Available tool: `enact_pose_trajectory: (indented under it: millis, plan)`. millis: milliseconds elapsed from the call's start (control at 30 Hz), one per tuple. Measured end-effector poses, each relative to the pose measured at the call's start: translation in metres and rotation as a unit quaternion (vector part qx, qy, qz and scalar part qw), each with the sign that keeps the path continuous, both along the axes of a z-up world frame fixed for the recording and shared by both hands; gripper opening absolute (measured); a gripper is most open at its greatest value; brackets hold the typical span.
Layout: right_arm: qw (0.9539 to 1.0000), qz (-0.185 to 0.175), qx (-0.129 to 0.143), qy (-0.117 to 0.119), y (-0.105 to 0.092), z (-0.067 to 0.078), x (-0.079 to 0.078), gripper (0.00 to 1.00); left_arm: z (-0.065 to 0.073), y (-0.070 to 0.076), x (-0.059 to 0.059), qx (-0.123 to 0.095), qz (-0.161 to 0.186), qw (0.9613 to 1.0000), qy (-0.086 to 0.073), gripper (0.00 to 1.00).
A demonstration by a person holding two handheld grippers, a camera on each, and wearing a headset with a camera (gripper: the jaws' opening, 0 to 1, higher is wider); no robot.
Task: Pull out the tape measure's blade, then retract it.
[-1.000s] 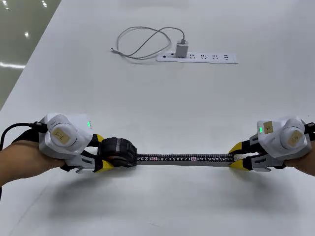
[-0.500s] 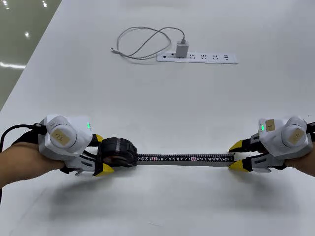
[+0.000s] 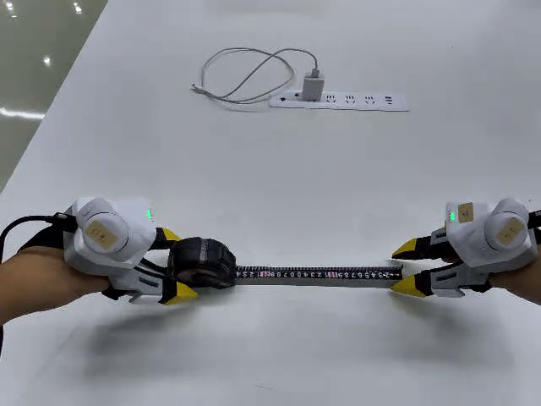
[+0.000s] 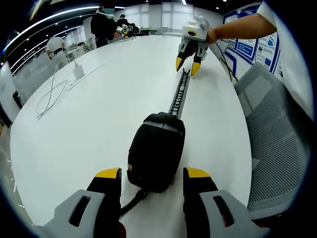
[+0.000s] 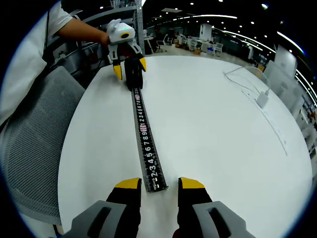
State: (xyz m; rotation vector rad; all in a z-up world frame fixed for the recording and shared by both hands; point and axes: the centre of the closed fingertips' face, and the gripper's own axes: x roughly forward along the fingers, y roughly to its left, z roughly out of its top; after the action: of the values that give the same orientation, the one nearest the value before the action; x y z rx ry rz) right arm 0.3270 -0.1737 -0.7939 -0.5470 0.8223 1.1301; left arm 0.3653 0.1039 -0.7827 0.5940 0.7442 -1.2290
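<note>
A black tape measure lies on the white table with its blade drawn out flat to the right. My left gripper stands around the case's near end, jaws slightly apart from it; the left gripper view shows the case between the yellow fingertips with a thin gap. My right gripper is open around the blade's end hook. In the right gripper view the blade tip lies loose between the two jaws of that gripper, touching neither.
A white power strip with a plugged charger and looped grey cable lies at the far middle of the table. The table's left edge drops to a shiny floor. A grey mesh chair stands by the near edge.
Both grippers' jaws have spread a little wider. The right gripper has let go of the blade tip. The blade stays pulled out and the case has barely moved.
</note>
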Motion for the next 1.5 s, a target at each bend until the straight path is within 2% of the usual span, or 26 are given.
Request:
enact_pose_trajectory:
  millis: [300,700,1067,1500]
  plan:
    - [0.9999,-0.010,0.008,-0.002,0.002,0.003,0.001,0.27,0.003,0.001,0.002,-0.012,0.010,0.9999,0.000,0.47]
    - [0.9996,-0.022,0.017,-0.005,0.004,0.007,0.001,0.31,0.007,0.003,0.000,-0.017,0.019,0.9997,-0.002,0.50]
    - [0.9964,-0.066,0.050,-0.020,0.007,0.025,-0.004,0.38,0.022,0.008,-0.005,-0.051,0.053,0.9972,-0.012,0.55]
    - [0.9937,-0.091,0.055,-0.034,0.004,0.038,-0.009,0.46,0.039,0.017,-0.009,-0.085,0.095,0.9918,-0.017,0.58]
